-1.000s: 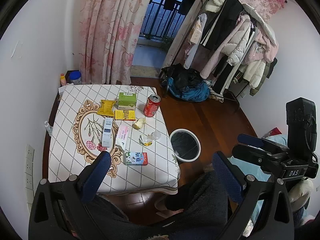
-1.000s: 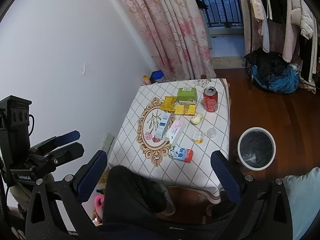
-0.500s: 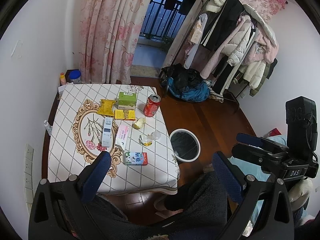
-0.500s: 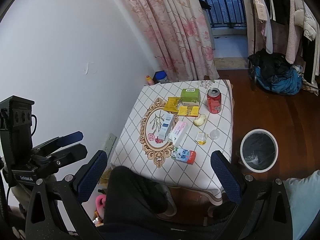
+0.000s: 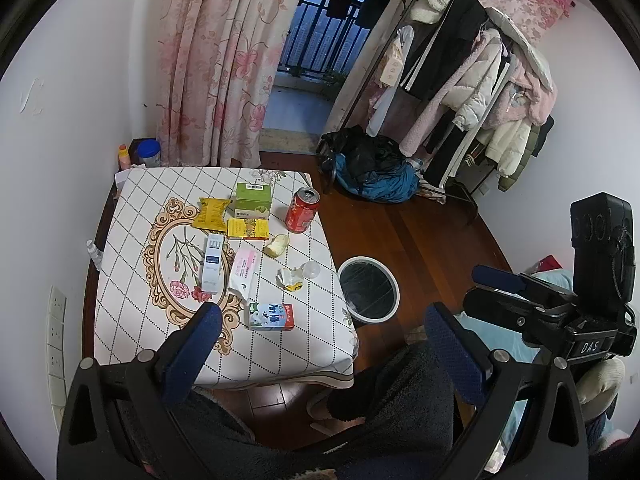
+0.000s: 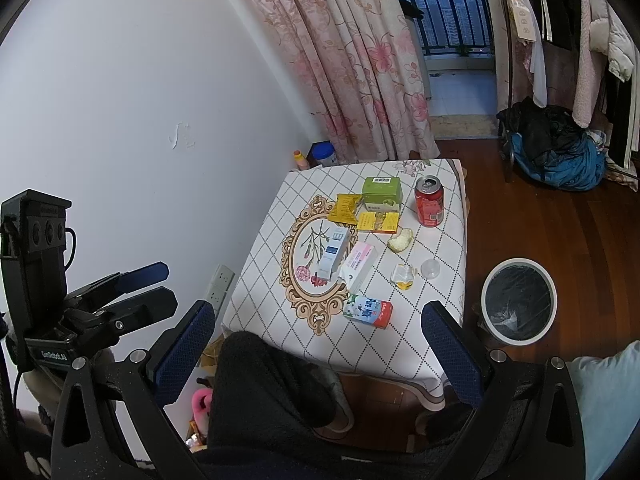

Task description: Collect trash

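Left gripper (image 5: pixel 320 344) and right gripper (image 6: pixel 318 338): both held high above the person's lap, jaws spread wide, nothing between them. Nearest item on the table (image 6: pixel 404 354) is the milk carton (image 6: pixel 368 311); farther off lie the pink box (image 6: pixel 359 263), blue-white box (image 6: pixel 333 253), crumpled wrapper (image 6: pixel 403 274), yellow packets, green box (image 6: pixel 381 191) and red can (image 6: pixel 429 200). Trash bin (image 6: pixel 518 301) stands on the floor just beside the table. Judgement: collection not begun; every piece remains.
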{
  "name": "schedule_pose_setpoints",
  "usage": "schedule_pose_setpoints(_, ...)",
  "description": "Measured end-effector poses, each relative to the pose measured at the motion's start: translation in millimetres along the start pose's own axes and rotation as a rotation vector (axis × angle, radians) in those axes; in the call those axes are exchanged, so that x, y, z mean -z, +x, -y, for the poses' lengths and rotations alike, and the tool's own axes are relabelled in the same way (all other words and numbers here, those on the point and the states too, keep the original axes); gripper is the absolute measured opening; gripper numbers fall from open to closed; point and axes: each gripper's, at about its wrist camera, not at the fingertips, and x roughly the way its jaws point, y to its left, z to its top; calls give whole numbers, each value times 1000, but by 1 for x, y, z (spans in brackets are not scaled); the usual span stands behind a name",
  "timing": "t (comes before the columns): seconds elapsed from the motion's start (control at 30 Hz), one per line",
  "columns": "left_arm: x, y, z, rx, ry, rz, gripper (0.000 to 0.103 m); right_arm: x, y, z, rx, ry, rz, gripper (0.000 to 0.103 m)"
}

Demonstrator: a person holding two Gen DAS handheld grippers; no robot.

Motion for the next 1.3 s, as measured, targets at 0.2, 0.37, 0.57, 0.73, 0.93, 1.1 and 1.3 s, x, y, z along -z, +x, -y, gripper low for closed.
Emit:
schedule_pose_setpoints(0.2, 0, 0, 0, 3, -1, 2, 103, 0, 2, -2, -2, 1, 0, 103)
schedule_pose_setpoints(0.37, -2, 1, 1, 1, 2, 3, 103, 0, 2, -3, -2, -1, 1, 103)
schedule_pose_setpoints(0.57, -2, 1, 2, 4, 0, 3, 103, 0, 2, -3, -3, 0, 0, 103)
schedule_pose_setpoints(0.73, -2, 1, 2, 3, 0, 2, 103, 1, 3, -4, -4, -2, -2, 103)
schedule_pose_setpoints(0.93, -1, 1, 2, 4, 1, 5, 103, 2, 4, -5, -7, -1, 0, 103)
schedule_pose_setpoints(1.1, -1, 0, 4, 5, 9, 3, 103, 3, 5, -6, -6, -2, 1, 103)
schedule_pose_setpoints(1.3, -1, 0, 5, 5, 7, 3, 103, 3, 5, -5, -5, -4, 0, 103)
